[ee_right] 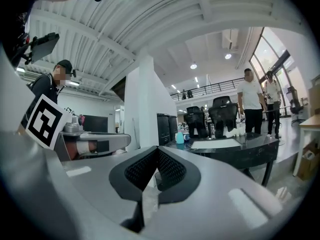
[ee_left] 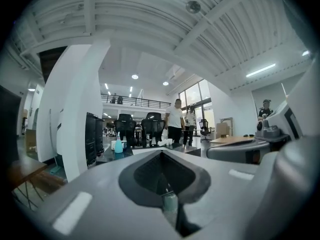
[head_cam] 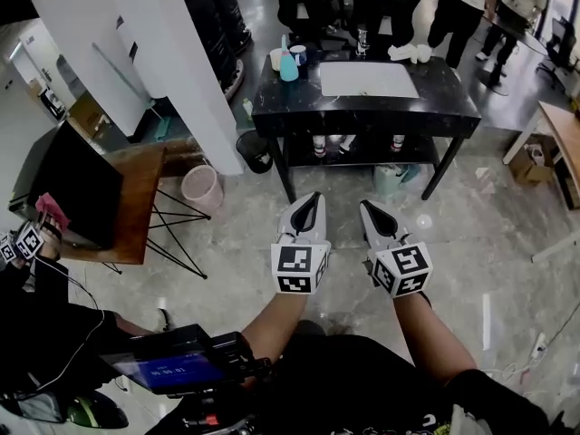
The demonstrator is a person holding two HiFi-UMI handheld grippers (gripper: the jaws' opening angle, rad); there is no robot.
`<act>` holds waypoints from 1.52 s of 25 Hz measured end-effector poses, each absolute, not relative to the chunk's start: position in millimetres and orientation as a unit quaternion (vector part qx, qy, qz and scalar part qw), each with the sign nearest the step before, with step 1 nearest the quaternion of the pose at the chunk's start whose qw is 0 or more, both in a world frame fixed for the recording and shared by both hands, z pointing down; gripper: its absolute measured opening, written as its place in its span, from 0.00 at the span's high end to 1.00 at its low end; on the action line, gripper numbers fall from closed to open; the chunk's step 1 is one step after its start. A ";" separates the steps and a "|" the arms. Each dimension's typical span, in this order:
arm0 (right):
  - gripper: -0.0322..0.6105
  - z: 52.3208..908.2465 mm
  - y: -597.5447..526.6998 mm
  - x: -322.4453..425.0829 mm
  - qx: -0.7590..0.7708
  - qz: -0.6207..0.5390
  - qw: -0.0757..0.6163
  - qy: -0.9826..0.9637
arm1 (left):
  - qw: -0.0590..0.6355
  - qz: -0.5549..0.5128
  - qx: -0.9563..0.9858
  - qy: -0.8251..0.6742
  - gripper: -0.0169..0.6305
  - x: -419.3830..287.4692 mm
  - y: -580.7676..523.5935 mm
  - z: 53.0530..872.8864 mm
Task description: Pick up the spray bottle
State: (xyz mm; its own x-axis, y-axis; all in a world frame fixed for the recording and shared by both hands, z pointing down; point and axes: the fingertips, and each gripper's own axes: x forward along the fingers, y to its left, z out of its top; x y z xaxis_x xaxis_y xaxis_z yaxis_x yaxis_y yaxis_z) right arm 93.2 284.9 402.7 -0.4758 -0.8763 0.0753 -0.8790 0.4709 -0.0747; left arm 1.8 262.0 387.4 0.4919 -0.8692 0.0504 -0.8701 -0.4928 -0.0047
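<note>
The blue spray bottle [head_cam: 288, 64] stands upright at the far left corner of a black table [head_cam: 453, 107], next to two cups. It shows small and far off in the left gripper view as the spray bottle [ee_left: 118, 145] and in the right gripper view as the spray bottle [ee_right: 179, 138]. My left gripper [head_cam: 314, 198] and right gripper [head_cam: 368, 207] hang side by side over the floor, well short of the table's near edge. Both are shut with nothing between them, as the left gripper [ee_left: 162, 155] and right gripper [ee_right: 157, 152] show in their own views.
A white mat [head_cam: 369, 79] lies on the table's middle, with small bottles on the shelf beneath. A white pillar [head_cam: 154, 53], a black bin [head_cam: 256, 150], a pink basket [head_cam: 202, 187] and a wooden side table [head_cam: 136, 198] stand to the left. People stand behind the table.
</note>
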 end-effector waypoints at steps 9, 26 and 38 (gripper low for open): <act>0.91 426.8 137.5 112.7 0.514 0.061 0.008 -0.855 | 0.020 0.020 0.855 -0.518 0.97 7.5 105.4 409.9; 0.91 404.5 -270.2 94.8 0.531 0.076 0.035 -0.843 | 0.034 0.018 0.844 -0.535 0.97 -22.0 -329.6 392.8; 0.91 417.2 -387.7 94.6 0.490 0.101 0.048 -0.864 | 0.022 0.045 0.789 -0.612 0.73 -50.7 -426.0 420.3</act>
